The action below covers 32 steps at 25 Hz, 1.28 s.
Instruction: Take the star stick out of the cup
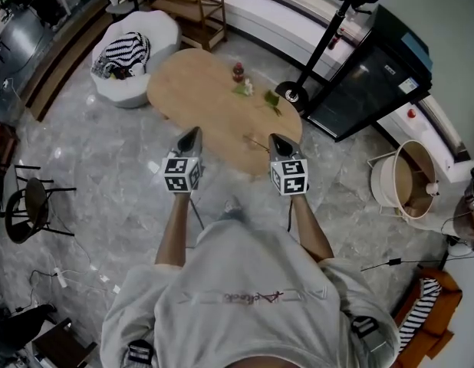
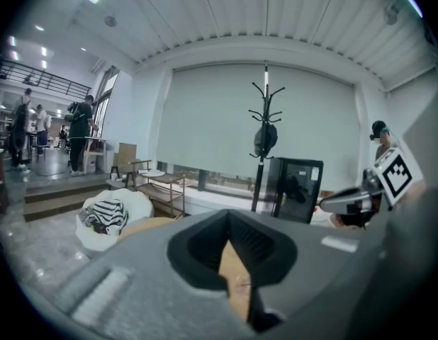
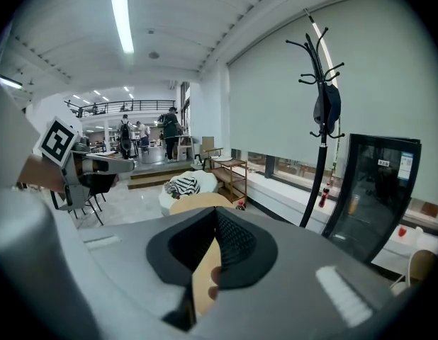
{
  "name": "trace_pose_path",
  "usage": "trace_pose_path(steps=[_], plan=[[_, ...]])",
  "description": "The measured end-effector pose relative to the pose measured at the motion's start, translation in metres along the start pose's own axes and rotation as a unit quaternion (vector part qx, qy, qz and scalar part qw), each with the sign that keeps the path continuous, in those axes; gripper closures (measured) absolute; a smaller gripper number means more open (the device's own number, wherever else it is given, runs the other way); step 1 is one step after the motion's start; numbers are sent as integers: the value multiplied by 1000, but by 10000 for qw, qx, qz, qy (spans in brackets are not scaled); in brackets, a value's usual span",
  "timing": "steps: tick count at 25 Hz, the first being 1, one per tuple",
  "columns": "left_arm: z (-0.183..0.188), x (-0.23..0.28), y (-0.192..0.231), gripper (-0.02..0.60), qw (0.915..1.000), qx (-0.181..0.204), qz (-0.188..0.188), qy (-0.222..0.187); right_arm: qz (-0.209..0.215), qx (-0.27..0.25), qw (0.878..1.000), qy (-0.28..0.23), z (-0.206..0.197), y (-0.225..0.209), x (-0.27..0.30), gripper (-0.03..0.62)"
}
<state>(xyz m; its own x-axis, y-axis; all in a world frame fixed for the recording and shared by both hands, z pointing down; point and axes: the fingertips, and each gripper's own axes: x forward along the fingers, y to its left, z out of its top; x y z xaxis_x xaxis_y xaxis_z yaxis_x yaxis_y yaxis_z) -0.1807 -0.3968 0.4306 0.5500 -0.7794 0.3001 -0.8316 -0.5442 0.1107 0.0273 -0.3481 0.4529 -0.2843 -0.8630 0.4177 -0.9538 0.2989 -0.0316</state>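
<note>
**Inspector:** State of the two tools?

**Assessor:** The left gripper (image 1: 195, 131) is clenched on nothing. Its own view shows the pads meeting, with only table top beyond them. The right gripper (image 1: 275, 138) reads the same, with its jaws drawn to a point and nothing between them. Both are held out ahead of the person's body, side by side, tilted a little down toward the table (image 1: 191, 90).

**Inspector:** Why that posture?

**Assessor:** In my judgement it is an approach carry. Nothing is in hand, so the jaws have no reason to stand apart, and both tools point at the work surface.

**Inspector:** Where is the task's item?

**Assessor:** What I take for the cup (image 1: 238, 71), a small red thing, stands on the far part of the table. It is too small to confirm. Green and white bits (image 1: 245, 88) lie just beside it. The star stick cannot be identified at this size. A thin line (image 1: 256, 142) lies near the table's near edge, just ahead of the right gripper, and I cannot tell what it is.

**Inspector:** Progress?

**Assessor:** I judge the task not yet begun, since both grippers are well apart from the cup. The next move calls for a reach across the table and for one pair of jaws to open. A light cup could tip unless the other gripper steadies it.
</note>
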Motion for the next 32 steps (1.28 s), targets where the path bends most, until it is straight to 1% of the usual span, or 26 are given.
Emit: trace_pose_path(steps=[5, 9, 14, 21, 25, 29, 32], plan=[[6, 26, 16, 578, 9999, 14, -123, 33, -70, 15, 10000, 63, 7, -7, 25, 589], [-2, 39, 14, 578, 9997, 7, -213, 148, -121, 76, 9998, 145, 0, -15, 32, 589], [-10, 63, 0, 578, 9990, 10, -292, 332, -109, 159, 9995, 234, -8, -35, 37, 589], [-32, 97, -35, 578, 9976, 0, -289, 630, 95, 215, 9992, 310, -17, -71, 47, 589], [-46, 114, -47, 578, 9963, -20, -269, 810, 189, 274, 9989, 337, -24, -92, 57, 589], [-62, 132, -60, 578, 9954, 5, -244, 921, 327, 251, 9981, 453, -42, -110, 67, 589], [-78, 144, -64, 578, 9943, -4, -204, 1045, 359, 336, 9974, 530, -61, -123, 73, 589]])
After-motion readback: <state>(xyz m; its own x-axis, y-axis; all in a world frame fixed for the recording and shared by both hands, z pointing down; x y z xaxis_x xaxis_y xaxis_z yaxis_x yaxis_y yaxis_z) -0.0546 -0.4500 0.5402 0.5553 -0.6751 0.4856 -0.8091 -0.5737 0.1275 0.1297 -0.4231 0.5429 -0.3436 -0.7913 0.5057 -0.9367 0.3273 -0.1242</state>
